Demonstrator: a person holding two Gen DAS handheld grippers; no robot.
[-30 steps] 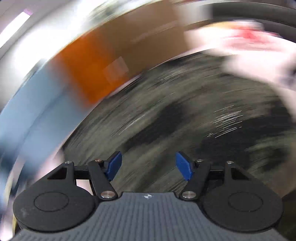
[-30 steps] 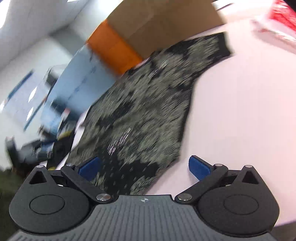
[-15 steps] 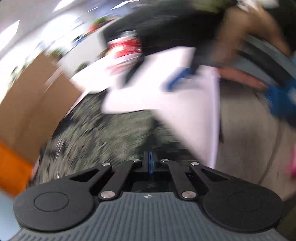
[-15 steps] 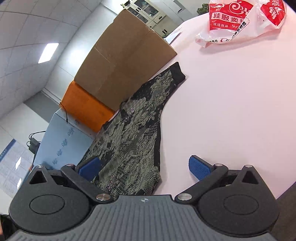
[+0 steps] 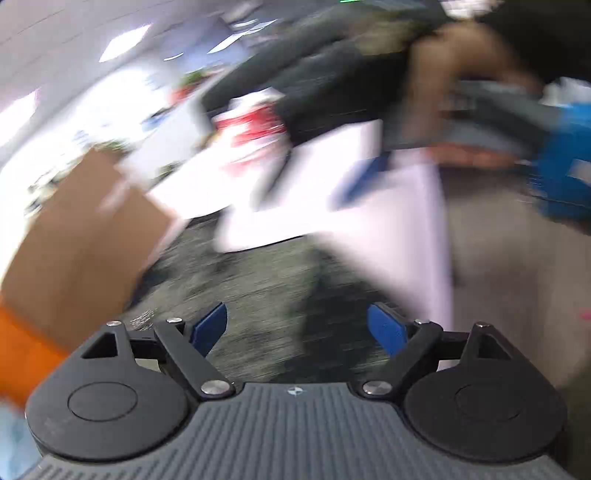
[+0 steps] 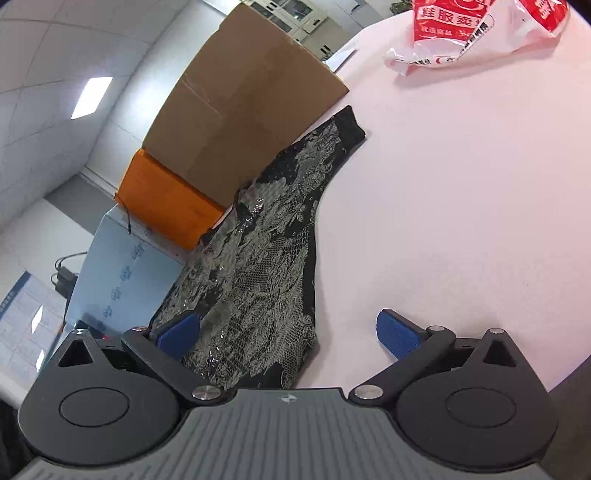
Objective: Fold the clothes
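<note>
A black garment with a pale lace-like pattern point(image 6: 266, 266) lies flat on the pink table point(image 6: 461, 192), stretched from near my right gripper toward the cardboard box. My right gripper point(image 6: 288, 332) is open and empty, low over the garment's near end; its left pad sits over the cloth, its right pad over bare table. The left wrist view is motion-blurred. My left gripper point(image 5: 297, 326) is open and empty just above the same garment point(image 5: 258, 288).
A large cardboard box point(image 6: 243, 96) and an orange box point(image 6: 166, 199) stand behind the garment. A red and white plastic bag point(image 6: 476, 29) lies far right on the table. The person's arm and other gripper point(image 5: 498, 122) show blurred in the left wrist view.
My left gripper was shut half a second ago and is now open. The right gripper has drawn closer to the garment's near end and stayed open.
</note>
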